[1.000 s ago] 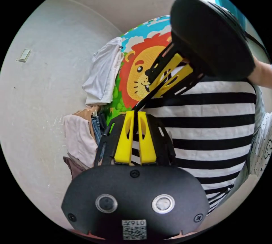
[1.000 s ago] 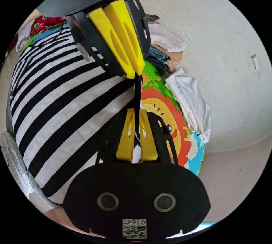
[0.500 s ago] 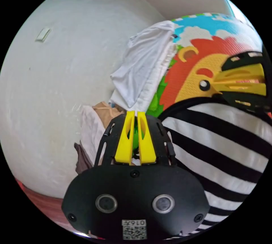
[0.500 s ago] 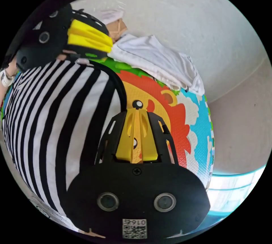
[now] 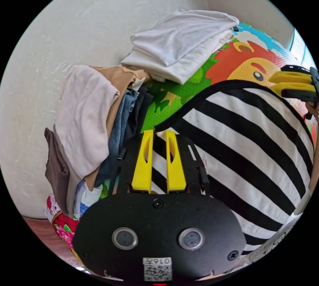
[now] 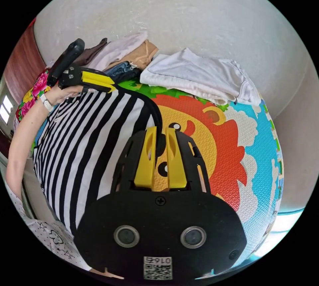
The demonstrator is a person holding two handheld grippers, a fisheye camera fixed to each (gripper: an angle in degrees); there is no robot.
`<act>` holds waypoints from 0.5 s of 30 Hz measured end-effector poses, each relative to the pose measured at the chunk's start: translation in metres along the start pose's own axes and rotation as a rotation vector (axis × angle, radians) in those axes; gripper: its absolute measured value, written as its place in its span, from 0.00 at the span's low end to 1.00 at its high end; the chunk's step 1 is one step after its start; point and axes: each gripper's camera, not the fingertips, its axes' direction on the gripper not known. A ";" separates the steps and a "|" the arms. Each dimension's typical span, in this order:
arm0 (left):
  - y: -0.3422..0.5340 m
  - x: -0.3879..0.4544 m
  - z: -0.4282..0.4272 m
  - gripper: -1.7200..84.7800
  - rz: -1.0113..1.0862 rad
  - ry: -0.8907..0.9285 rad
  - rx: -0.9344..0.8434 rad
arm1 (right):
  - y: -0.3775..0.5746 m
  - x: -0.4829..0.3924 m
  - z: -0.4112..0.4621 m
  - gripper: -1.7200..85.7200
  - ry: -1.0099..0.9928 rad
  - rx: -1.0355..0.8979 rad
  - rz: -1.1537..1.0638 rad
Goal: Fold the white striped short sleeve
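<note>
On the lion mat (image 6: pixel 229 153), your striped shirt (image 5: pixel 252 156) lies spread flat, its black-trimmed edge curving along the far side toward the wall (image 6: pixel 172 10). Your left gripper (image 5: pixel 159 139) sits over the shirt's far left corner, its yellow jaws a little apart, with stripes showing in the gap between them; they straddle the trim but do not press on it. In the right gripper view the same gripper (image 6: pixel 111 88) lies at the shirt's far left edge, your hand (image 6: pixel 64 91) around its handle, and its jaws look nearly together there.

Your right gripper (image 6: pixel 161 134) hovers at the shirt's far right edge, where the black trim bends down beside the lion's eye. Its jaws stand slightly apart, with the trim and the mat seen between them, clamped on nothing. From the left gripper view it (image 5: pixel 270 84) shows at the shirt's far right corner, just touching or just above the cloth; which, you cannot tell.

Beyond the shirt, a folded white pile (image 6: pixel 199 78) rests against the wall, and left of it a stack of mixed clothes (image 5: pixel 96 119).
</note>
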 end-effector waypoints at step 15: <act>0.035 -0.013 0.004 0.04 -0.013 -0.156 0.013 | -0.014 -0.062 -0.005 0.04 0.273 -0.143 -0.209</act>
